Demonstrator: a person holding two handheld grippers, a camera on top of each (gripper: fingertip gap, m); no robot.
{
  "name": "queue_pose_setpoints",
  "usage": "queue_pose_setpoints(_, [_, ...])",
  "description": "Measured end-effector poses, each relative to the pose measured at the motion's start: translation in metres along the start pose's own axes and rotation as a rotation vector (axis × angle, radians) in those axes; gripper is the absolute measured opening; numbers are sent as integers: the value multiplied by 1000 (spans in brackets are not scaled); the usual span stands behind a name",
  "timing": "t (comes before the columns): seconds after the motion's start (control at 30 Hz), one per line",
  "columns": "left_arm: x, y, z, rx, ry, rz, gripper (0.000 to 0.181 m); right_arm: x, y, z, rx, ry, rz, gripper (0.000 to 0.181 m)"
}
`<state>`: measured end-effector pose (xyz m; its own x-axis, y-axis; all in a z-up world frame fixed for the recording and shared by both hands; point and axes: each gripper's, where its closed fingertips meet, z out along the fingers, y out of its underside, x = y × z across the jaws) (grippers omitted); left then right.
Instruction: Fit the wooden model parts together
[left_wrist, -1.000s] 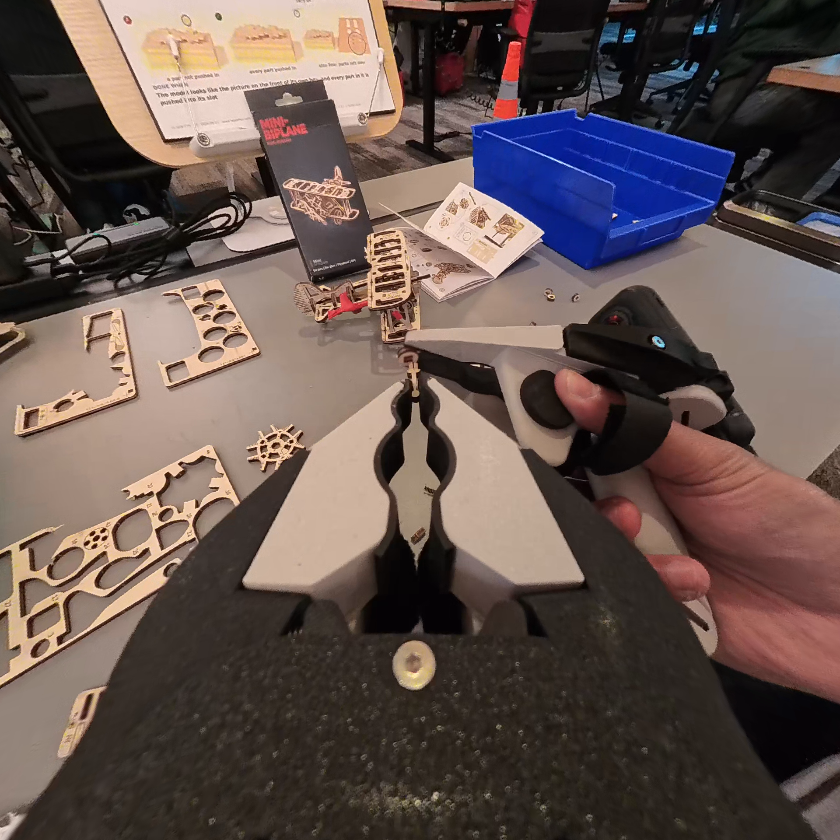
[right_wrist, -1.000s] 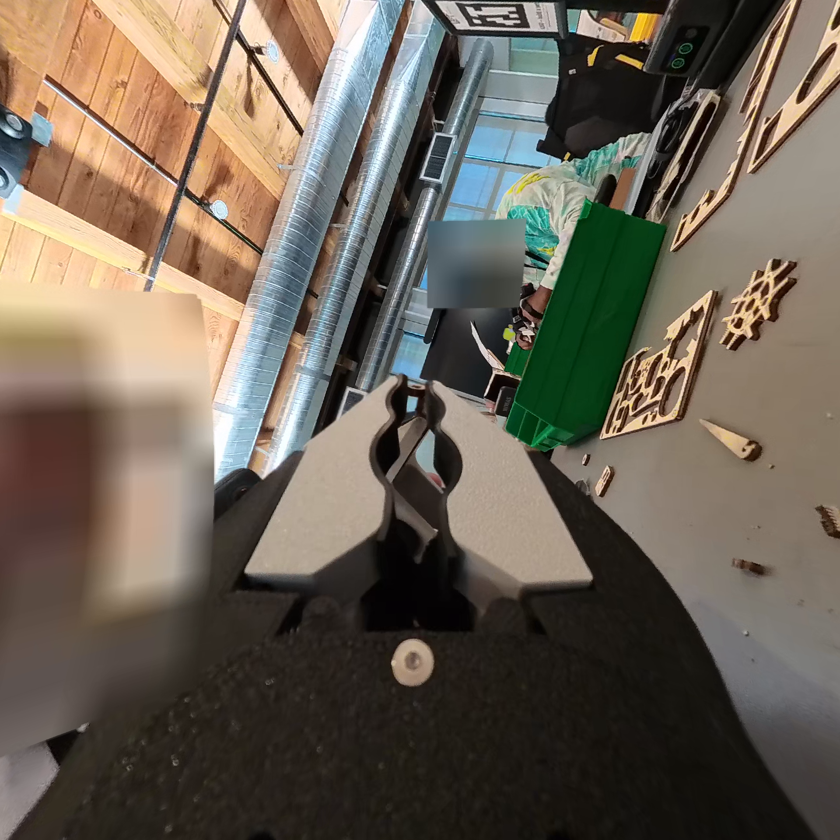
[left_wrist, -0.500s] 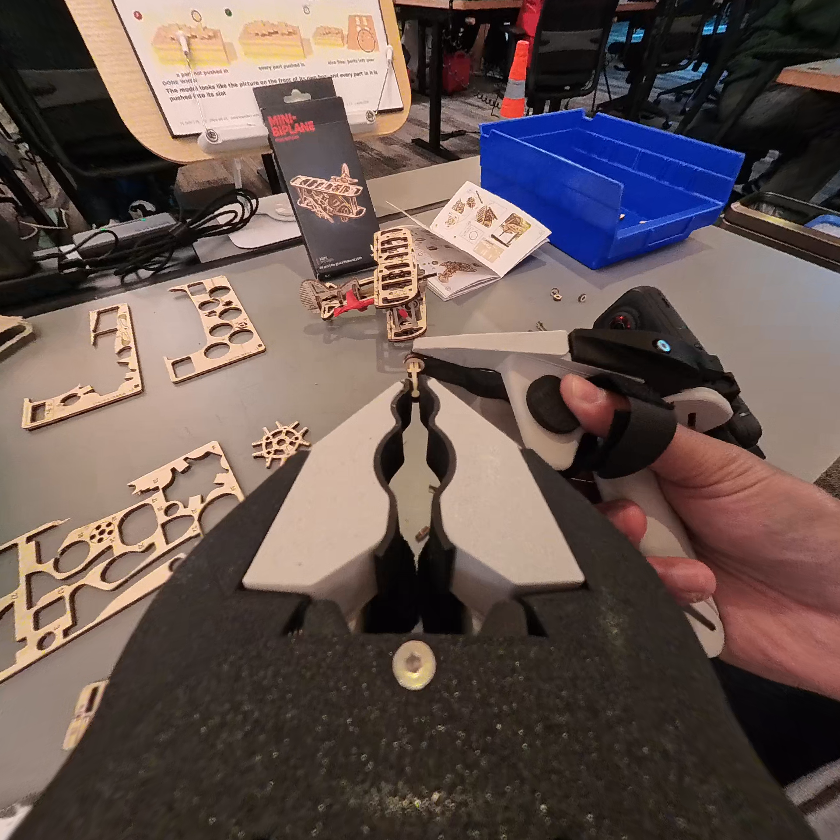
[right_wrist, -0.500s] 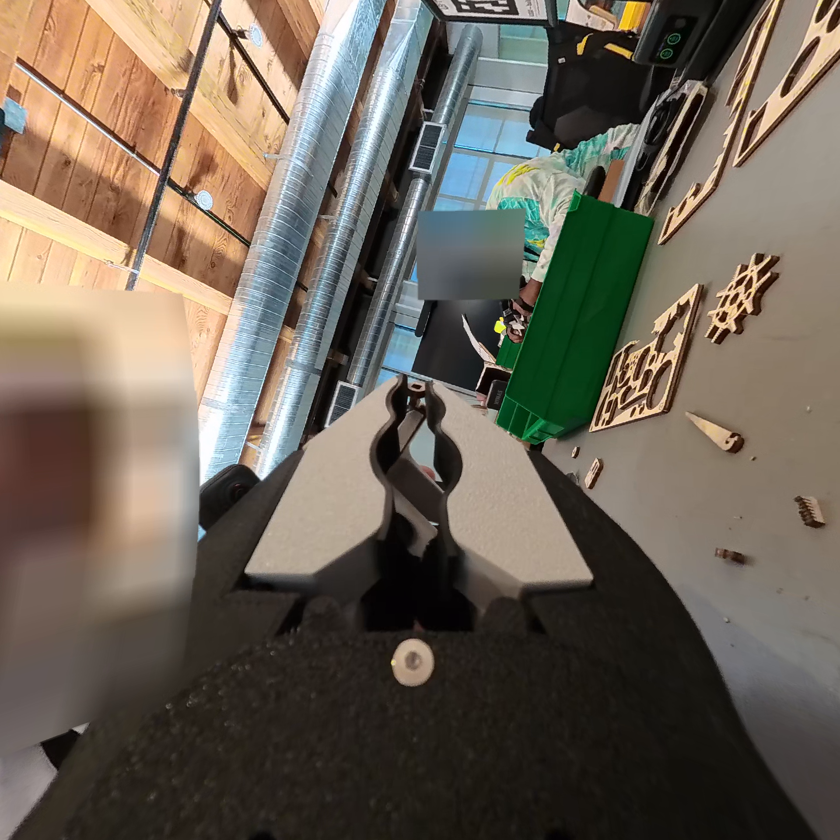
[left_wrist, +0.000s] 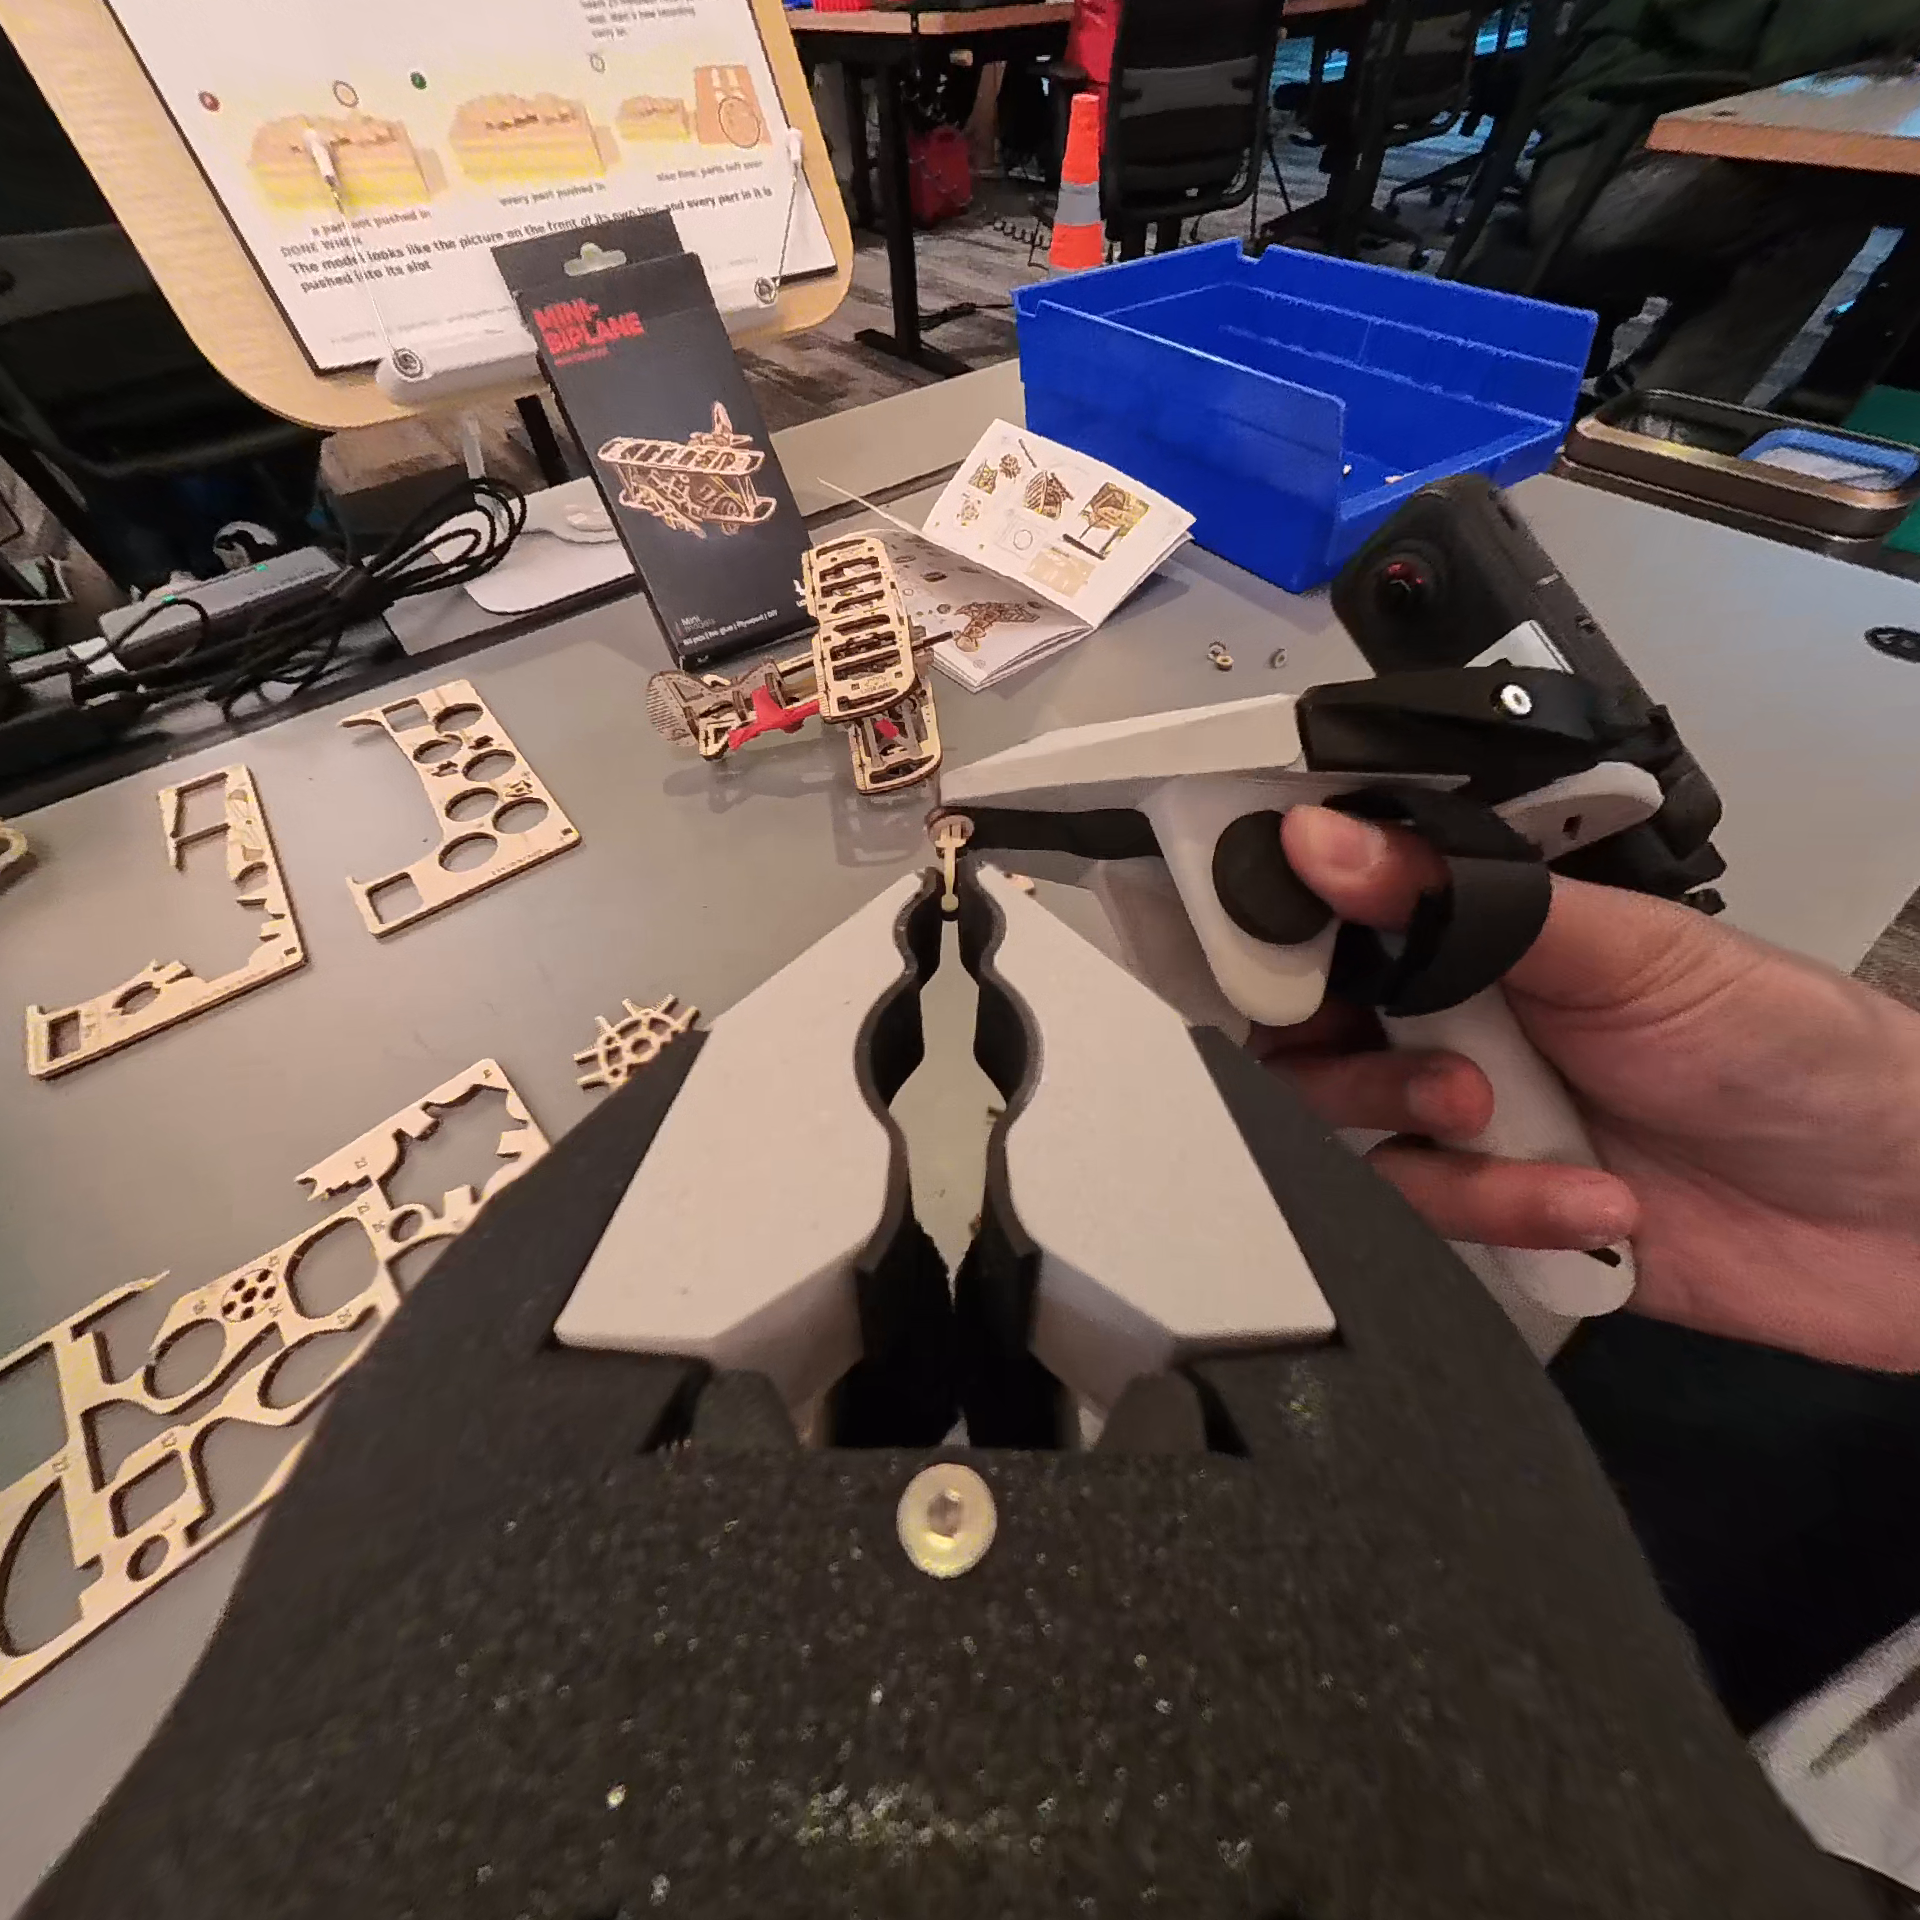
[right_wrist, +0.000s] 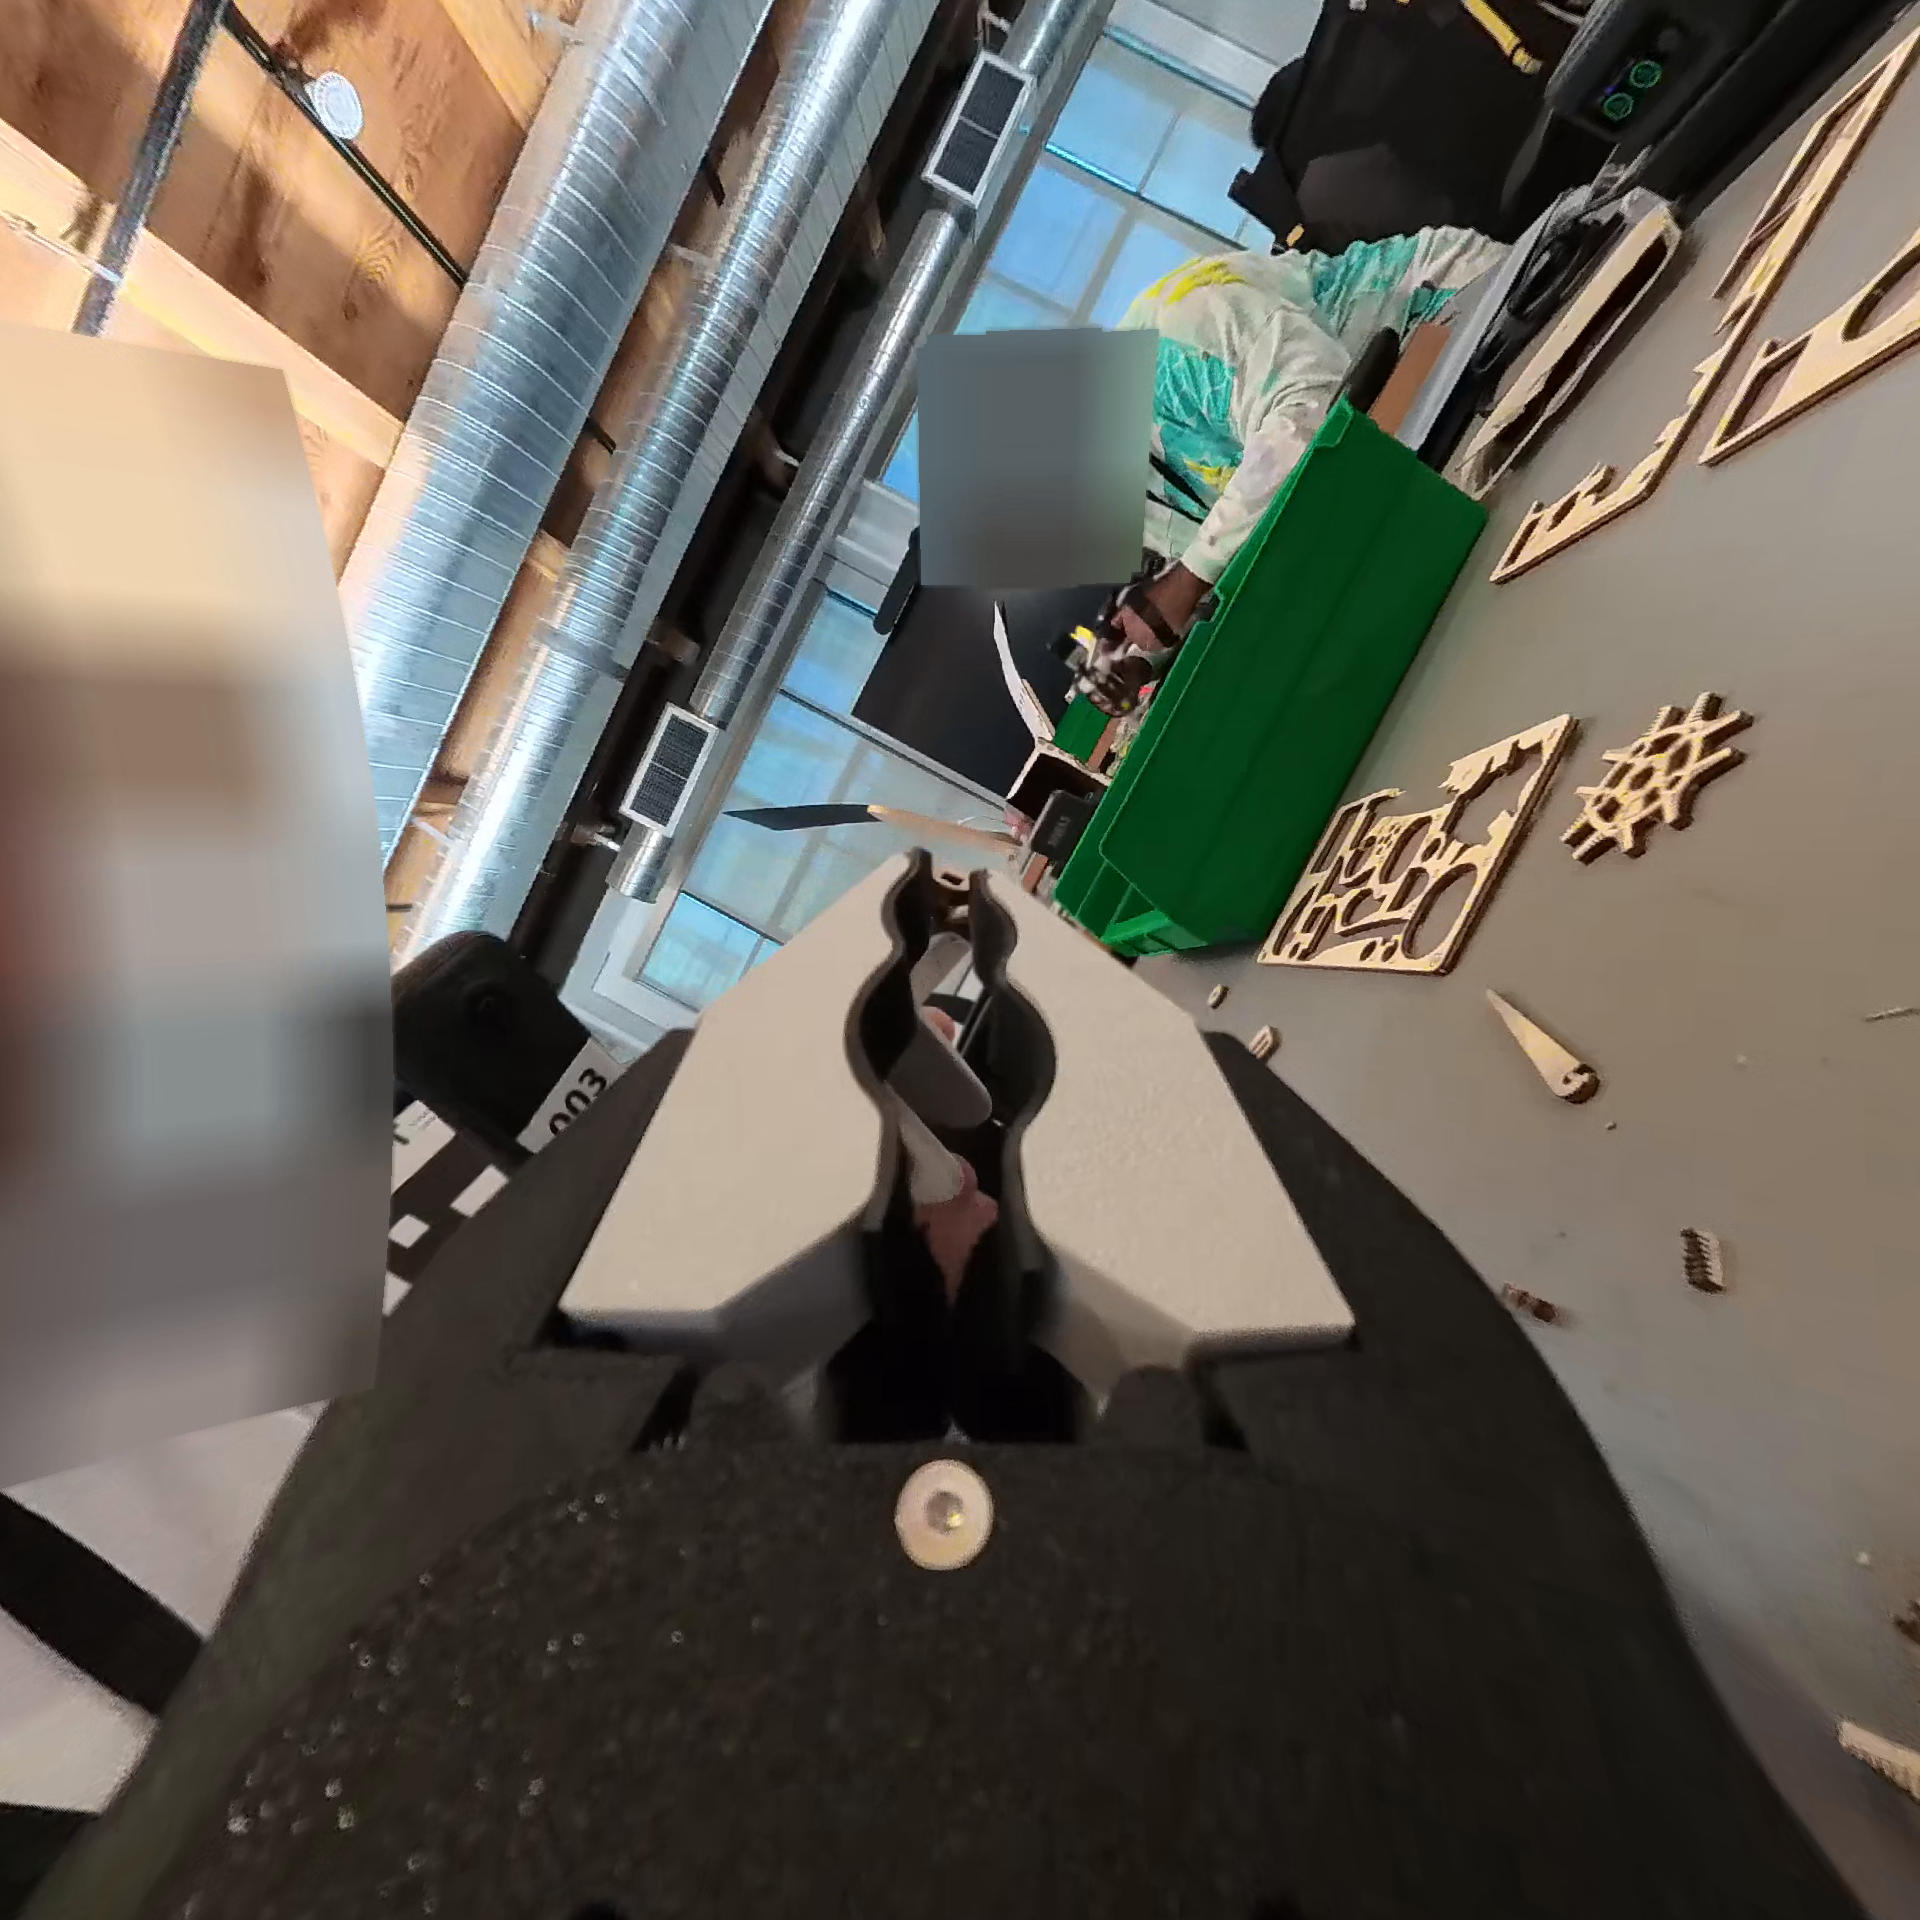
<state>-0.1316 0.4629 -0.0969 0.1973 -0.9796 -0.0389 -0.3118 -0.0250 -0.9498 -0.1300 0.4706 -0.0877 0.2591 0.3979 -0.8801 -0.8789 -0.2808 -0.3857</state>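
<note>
A grey table (left_wrist: 1714, 665) carries the work. Nearest, the left gripper (left_wrist: 951, 902) pinches a small wooden pin (left_wrist: 950, 871) at its tips. The right gripper (left_wrist: 951, 805) comes in from the right and clamps a little ring (left_wrist: 951, 823) at the pin's top. Just behind the pin stands the wooden biplane (left_wrist: 821, 675), then the black box (left_wrist: 665, 457), farthest the blue bin (left_wrist: 1299, 384).

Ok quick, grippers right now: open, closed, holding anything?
Left gripper: jaws shut on a small wooden pin.
Right gripper: jaws closed at the pin's top end; whether it actually grips it cannot be told.
</note>
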Motion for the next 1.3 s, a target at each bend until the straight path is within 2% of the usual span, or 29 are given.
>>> queue_pose_setpoints(0.27, [0,-1,-2,8,35,-33,0,3,4,0,-46,74,-149,4])
queue_pose_setpoints(0.37, [0,-7,-2,32,42,-89,0,9,25,2,-105,120,-225,0])
queue_pose_setpoints(0.43, [-1,-6,-2,36,40,-74,0,5,29,5,-76,128,-277,0])
queue_pose_setpoints(0.47, [-2,-5,-3,38,48,-86,0,9,27,5,-82,147,-290,0])
queue_pose_setpoints(0.53, [-12,0,-6,39,63,-160,0,24,2,-8,-35,240,-351,0])
queue_pose_setpoints(0.63, [-33,9,-8,29,78,-260,0,30,-24,-13,-37,285,-419,0])
queue_pose_setpoints(0.77, [-50,10,-8,61,188,-461,0,31,-33,-10,-125,318,-575,0])
queue_pose_setpoints(0.87, [-65,11,-14,86,245,-583,0,36,-24,-12,-316,340,-826,0])
queue_pose_setpoints(0.97, [-78,11,-21,112,272,-661,0,32,-23,-18,-377,325,-958,2])
queue_pose_setpoints(1.07, [-76,12,-30,100,378,-722,0,37,-10,-22,-495,299,-1021,25])
queue_pose_setpoints(1.23, [-89,8,-44,169,485,-943,0,36,19,-14,-565,239,-961,34])
queue_pose_setpoints(1.3, [-91,14,-47,123,499,-952,0,38,35,-12,-608,221,-1021,34])
